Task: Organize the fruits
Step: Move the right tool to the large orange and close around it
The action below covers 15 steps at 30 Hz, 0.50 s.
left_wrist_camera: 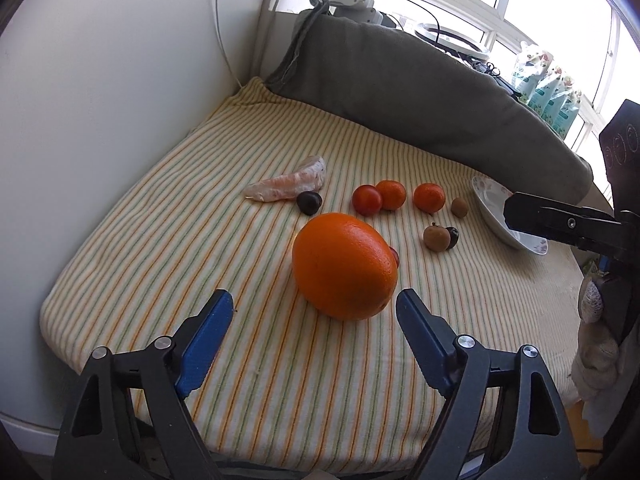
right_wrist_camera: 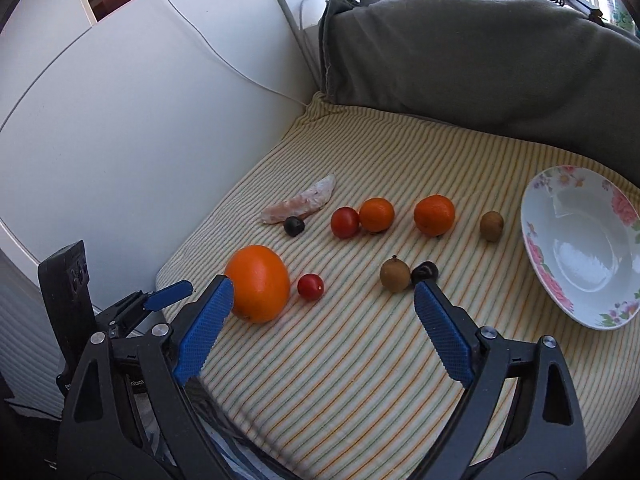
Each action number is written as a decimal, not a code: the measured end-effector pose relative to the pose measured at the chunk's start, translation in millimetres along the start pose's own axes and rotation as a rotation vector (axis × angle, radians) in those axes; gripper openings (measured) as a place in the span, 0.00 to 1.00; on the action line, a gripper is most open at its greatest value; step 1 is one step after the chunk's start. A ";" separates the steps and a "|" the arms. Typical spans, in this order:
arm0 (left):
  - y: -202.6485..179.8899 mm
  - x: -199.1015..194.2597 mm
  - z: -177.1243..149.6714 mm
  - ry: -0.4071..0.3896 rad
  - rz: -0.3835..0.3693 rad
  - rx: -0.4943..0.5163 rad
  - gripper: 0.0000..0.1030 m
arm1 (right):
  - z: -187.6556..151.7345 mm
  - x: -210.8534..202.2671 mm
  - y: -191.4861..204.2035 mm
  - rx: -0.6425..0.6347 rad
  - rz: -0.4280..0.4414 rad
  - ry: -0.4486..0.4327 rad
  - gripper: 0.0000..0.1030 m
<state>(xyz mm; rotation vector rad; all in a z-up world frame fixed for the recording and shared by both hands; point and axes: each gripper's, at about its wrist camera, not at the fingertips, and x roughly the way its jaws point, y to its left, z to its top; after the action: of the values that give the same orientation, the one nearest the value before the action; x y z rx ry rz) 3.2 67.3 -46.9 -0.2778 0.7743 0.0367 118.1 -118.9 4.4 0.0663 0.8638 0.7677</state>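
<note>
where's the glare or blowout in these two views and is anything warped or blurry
Left wrist view: the window is blown out white, and the wall curves with fisheye bend. Right wrist view: the floral bowl shows bright glare patches inside, the frame corners vignette dark, and the striped cloth stays fairly sharp.

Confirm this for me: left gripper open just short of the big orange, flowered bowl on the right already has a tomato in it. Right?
Not quite. The bowl holds no fruit, as the right wrist view shows; both tomatoes lie on the striped cloth. The rest stands: the left gripper is open just short of the big orange.
</note>
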 end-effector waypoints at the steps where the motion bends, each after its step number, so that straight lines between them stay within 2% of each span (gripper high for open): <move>1: 0.6 0.5 0.0 0.003 0.002 -0.003 0.81 | 2.0 4.5 5.2 -0.017 0.006 0.011 0.91; 3: 1.6 2.3 0.0 0.009 0.002 -0.008 0.81 | 5.9 15.5 12.4 -0.042 0.017 0.035 0.90; 7: -0.3 4.2 -0.3 0.011 0.004 0.004 0.81 | 12.2 36.2 18.7 -0.056 0.051 0.092 0.82; 15: 0.1 12.2 -0.3 0.029 -0.027 -0.006 0.81 | 22.3 72.6 25.2 -0.075 0.116 0.179 0.75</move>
<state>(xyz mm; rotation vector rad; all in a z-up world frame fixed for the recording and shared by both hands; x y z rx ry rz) 11.7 66.6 -55.6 -0.2954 0.7995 0.0097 148.5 -49.0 -20.0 -0.0191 1.0065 0.9236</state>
